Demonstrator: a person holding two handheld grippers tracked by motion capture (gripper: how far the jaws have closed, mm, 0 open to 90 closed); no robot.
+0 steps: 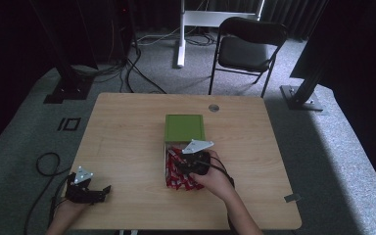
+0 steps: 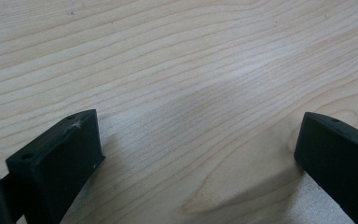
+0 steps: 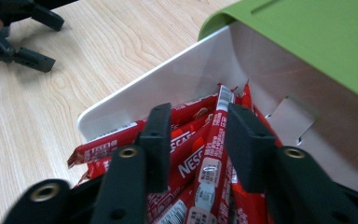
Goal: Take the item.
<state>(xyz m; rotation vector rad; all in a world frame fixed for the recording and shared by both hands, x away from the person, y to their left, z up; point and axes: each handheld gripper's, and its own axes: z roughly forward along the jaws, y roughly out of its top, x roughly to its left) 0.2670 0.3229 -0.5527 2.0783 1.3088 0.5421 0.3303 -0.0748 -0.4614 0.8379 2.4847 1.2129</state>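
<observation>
Now my right gripper [image 3: 193,140] straddled one red stick [image 3: 205,163] in the box [image 3: 168,84], seemingly pinching it; best lift straight. Left gripper [image 2: 196,154] rested open on the table [image 2: 168,56].

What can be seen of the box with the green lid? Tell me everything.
The box looks like thin white card with a rounded corner. Its green lid is hinged back and lies flat on the wooden table beyond the open tray. The tray is full of red sachet sticks with white lettering, piled lengthwise. The right gripper reaches in, jaws either side of one stick. A tab slot shows on the inner wall.
</observation>
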